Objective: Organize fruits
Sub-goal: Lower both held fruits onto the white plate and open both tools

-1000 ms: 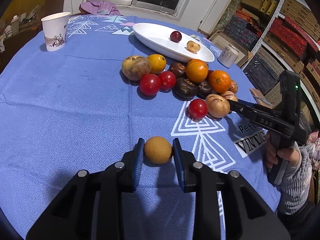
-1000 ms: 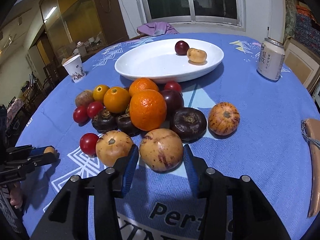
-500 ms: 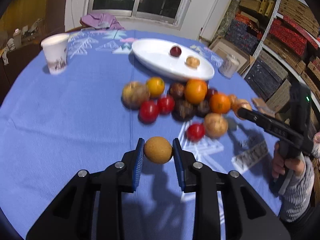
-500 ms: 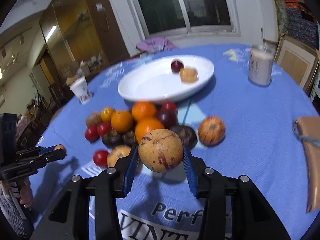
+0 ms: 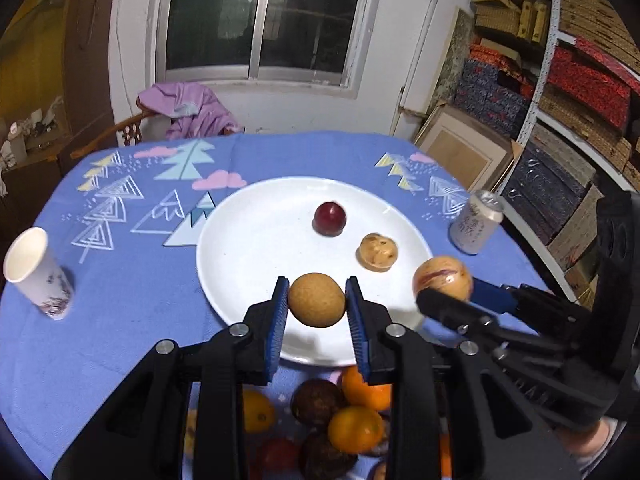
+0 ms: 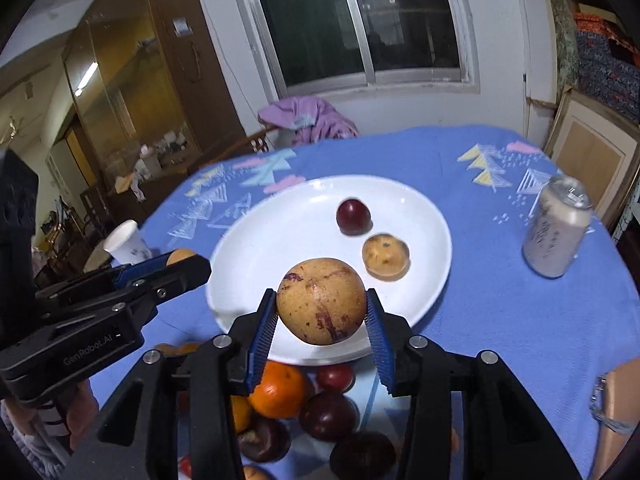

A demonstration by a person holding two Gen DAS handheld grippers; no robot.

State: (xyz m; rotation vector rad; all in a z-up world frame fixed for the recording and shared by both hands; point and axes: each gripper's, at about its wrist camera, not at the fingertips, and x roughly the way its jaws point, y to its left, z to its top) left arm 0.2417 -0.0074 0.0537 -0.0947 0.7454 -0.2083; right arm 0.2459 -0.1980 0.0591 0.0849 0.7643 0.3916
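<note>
My left gripper is shut on a small round brown fruit, held in the air over the near rim of the white plate. My right gripper is shut on a bigger tan fruit with purple streaks, also above the plate's near part. On the plate lie a dark red plum and a pale tan fruit. In the left wrist view the right gripper comes in from the right with its fruit. The left gripper shows at the left of the right wrist view.
A pile of oranges, dark fruits and red ones lies on the blue cloth under both grippers. A paper cup stands at the left and a drink can at the right of the plate. Shelves of boxes line the right wall.
Both grippers have lifted their fruits off the cloth and carried them forward past the pile to the plate. The plate now fills the middle of both views.
</note>
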